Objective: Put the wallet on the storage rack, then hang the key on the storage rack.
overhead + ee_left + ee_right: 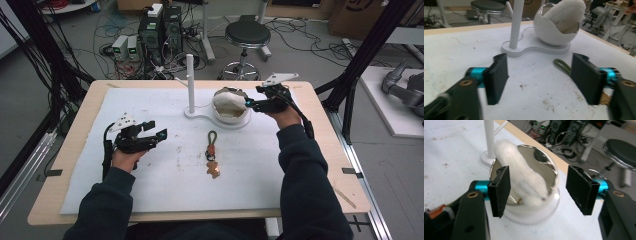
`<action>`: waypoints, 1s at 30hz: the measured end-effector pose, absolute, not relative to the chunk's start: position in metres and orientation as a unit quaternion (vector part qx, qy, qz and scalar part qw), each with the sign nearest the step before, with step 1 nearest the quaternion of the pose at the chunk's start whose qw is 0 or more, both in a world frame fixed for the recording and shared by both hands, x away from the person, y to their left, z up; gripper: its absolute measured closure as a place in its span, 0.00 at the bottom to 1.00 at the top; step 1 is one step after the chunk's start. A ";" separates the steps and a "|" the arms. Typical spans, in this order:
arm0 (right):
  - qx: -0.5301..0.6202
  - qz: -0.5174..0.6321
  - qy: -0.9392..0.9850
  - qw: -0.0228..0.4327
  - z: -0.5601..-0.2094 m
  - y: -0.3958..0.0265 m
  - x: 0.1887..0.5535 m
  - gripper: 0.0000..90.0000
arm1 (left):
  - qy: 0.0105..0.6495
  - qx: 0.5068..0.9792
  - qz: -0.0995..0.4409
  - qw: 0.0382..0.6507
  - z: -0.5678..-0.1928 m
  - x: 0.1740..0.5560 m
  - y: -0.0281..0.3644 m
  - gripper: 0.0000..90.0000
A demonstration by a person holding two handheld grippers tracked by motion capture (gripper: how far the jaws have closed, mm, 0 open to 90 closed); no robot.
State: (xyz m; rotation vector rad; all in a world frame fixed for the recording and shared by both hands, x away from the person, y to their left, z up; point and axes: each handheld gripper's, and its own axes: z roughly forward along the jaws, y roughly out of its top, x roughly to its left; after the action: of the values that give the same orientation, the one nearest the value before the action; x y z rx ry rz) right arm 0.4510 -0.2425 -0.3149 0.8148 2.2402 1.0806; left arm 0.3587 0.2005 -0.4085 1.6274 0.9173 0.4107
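1. Tongs first: my right tongs [248, 103] hang at the rim of the white egg-shaped bowl [231, 111], jaws spread wide and holding nothing; in the right gripper view the two black jaws stand either side of the bowl's open mouth.
2. My left tongs [159, 131] hover over the table well to the left of the bowl, jaws likewise apart and empty, pointing toward the middle of the white mat [150, 185].
3. Inside the bowl lies a white fluffy wad [520, 176], reaching up past the jagged rim; the bowl's inner wall looks shiny.
4. The bowl sits on a flat white base [541, 48], which also carries an upright white post [190, 82] just to the left of the bowl.
5. A keychain [212, 155] with an olive-green loop and a small brown charm lies flat on the mat, in front of the bowl and between my two hands, touching neither tongs.
6. The mat covers most of the wooden table [80, 125].
7. Beyond the bowl, on the floor, stand a black stool [246, 35] and a tangle of cables and electronics [160, 35].
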 end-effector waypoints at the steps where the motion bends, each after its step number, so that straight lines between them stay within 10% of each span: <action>1: 0.299 0.405 0.821 0.269 -0.315 -0.249 0.445 0.41 | 0.393 0.694 0.177 0.577 -0.408 0.359 0.201 0.29; 30: 0.380 0.424 0.774 0.276 -0.386 -0.320 0.358 0.30 | 0.380 0.719 0.167 0.558 -0.413 0.358 0.186 0.27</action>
State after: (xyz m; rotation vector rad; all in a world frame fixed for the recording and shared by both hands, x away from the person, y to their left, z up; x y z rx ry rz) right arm 0.3584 -0.3200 -0.3864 1.0218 2.0804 1.1405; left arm 0.3581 0.1862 -0.4126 1.6948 0.8960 0.3930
